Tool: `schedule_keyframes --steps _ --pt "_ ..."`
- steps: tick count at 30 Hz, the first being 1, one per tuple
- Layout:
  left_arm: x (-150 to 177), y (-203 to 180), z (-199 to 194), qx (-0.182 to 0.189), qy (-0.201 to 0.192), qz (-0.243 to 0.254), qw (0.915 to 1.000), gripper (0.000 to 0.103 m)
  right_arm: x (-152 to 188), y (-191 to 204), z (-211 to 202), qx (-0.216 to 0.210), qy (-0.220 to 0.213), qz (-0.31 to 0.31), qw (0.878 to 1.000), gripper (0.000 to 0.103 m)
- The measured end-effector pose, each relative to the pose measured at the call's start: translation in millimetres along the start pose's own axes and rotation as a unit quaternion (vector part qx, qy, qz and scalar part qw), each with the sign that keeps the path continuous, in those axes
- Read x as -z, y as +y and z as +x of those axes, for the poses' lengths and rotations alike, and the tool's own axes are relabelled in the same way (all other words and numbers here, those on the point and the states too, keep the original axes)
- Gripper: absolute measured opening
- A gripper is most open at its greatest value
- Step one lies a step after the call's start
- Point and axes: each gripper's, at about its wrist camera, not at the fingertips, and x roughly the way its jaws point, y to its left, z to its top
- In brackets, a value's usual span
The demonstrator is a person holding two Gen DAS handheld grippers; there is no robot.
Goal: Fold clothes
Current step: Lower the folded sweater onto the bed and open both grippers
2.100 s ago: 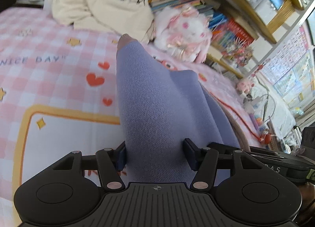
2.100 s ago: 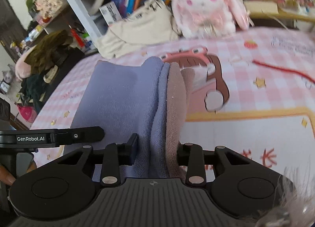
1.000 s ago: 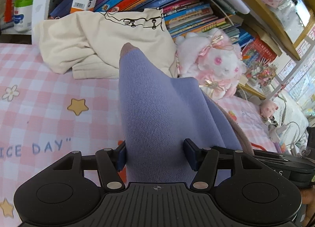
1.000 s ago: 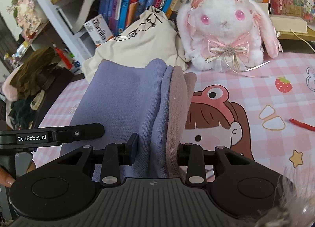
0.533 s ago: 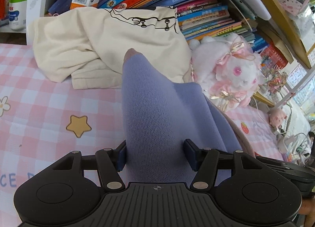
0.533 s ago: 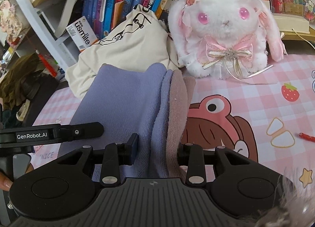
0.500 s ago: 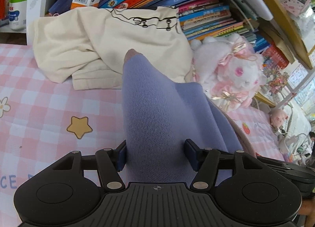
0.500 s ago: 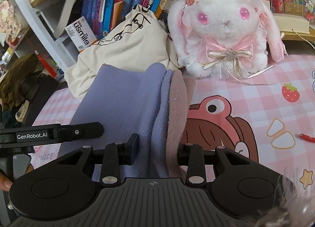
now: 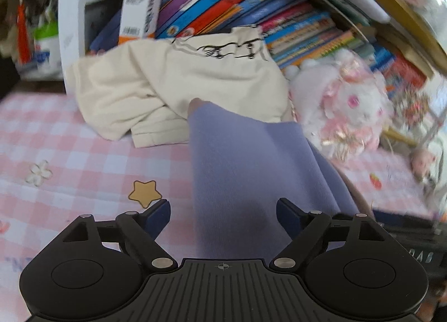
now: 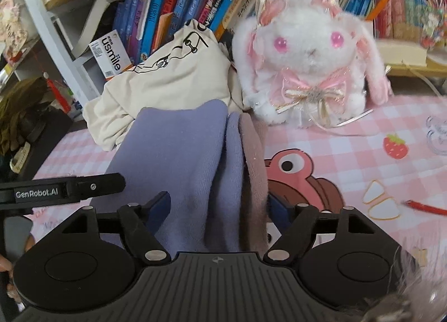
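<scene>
A folded lilac knit garment [image 9: 245,171] with a mauve inner layer [image 10: 252,165] lies on the pink checked sheet [image 9: 83,160], its far end against a cream garment [image 9: 178,84]. My left gripper [image 9: 223,207] straddles the near end of the fold. Its jaws are opening, and the left pad stands clear of the cloth. My right gripper [image 10: 220,207] straddles the other corner, jaws also opening, with the lilac and mauve layers [image 10: 201,182] loose between the pads. The left gripper's black body [image 10: 64,188] shows at the left of the right wrist view.
A white and pink plush rabbit [image 10: 310,54] sits right of the cream garment [image 10: 167,76], against a shelf of books [image 9: 251,12]. A red pen [image 10: 424,207] lies on the sheet at the right. Dark clutter [image 10: 19,121] sits off the bed's left edge.
Both pairs of jaws have spread apart and no longer pinch the folded lilac garment, which now rests loose between them. The garment has come closer to the cream garment.
</scene>
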Motion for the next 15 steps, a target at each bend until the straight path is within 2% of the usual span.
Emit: schedule_keyframes --steps 4,7,13,15 --pt "19.8 -19.2 -23.5 -0.030 -0.030 0.042 0.9982 0.093 10.7 3.0 -19.5 0.011 -0.014 -0.022 1.000 0.082" --pt "36.7 -31.9 -38.2 -0.049 -0.047 0.052 0.9963 0.093 21.1 4.0 -33.6 0.021 -0.011 -0.033 0.999 0.083" --pt "70.5 -50.0 -64.6 -0.056 -0.057 0.007 0.9968 0.098 50.4 3.3 -64.2 0.024 -0.011 -0.047 0.999 0.088" --pt "80.1 -56.1 -73.4 -0.071 -0.067 0.011 0.9951 0.100 59.1 2.3 -73.3 0.030 -0.009 -0.052 0.998 0.089"
